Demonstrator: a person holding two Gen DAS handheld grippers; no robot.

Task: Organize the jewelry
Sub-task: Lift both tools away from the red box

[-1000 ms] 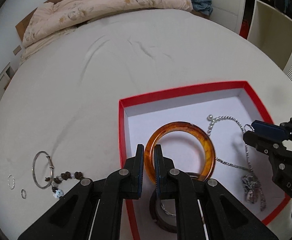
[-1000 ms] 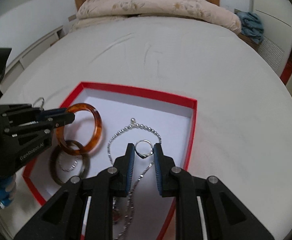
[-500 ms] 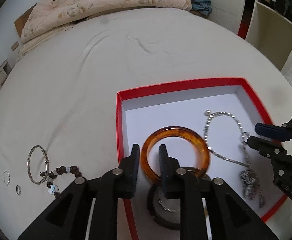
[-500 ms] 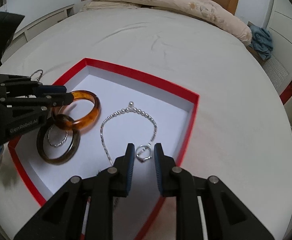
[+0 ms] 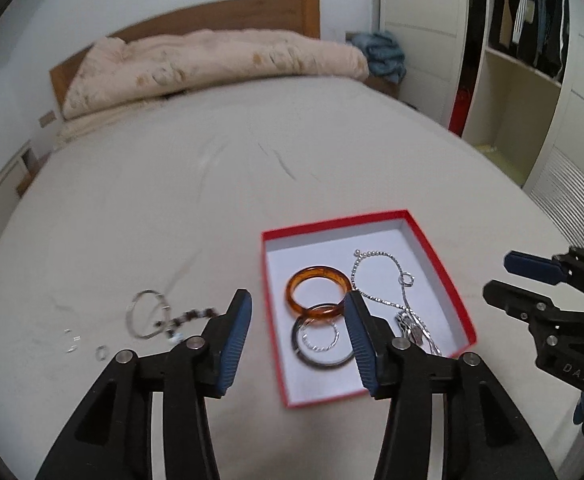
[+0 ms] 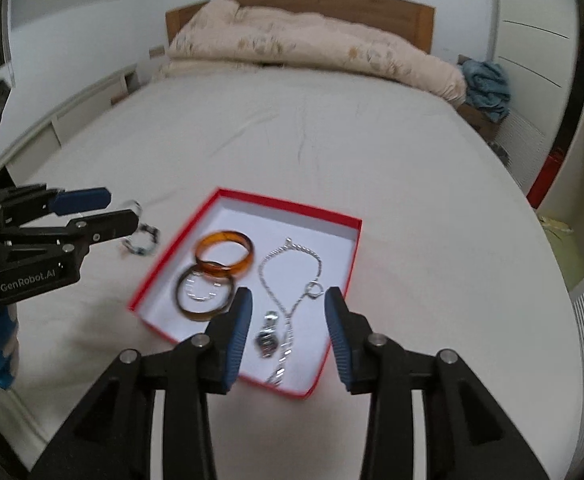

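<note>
A red-rimmed white box lies on the bed. In it lie an amber bangle, a dark bangle with a thin silver ring inside, a silver necklace with a pendant, and a small ring. My left gripper is open and empty above the box's near left edge. My right gripper is open and empty above the pendant.
Left of the box on the sheet lie a silver hoop bangle, a beaded bracelet and small rings. A rolled quilt and headboard stand at the far end. A wardrobe is at the right.
My left gripper let go of the amber bangle, my right let go of the small ring. Both opened wide and pulled back and up from the box.
</note>
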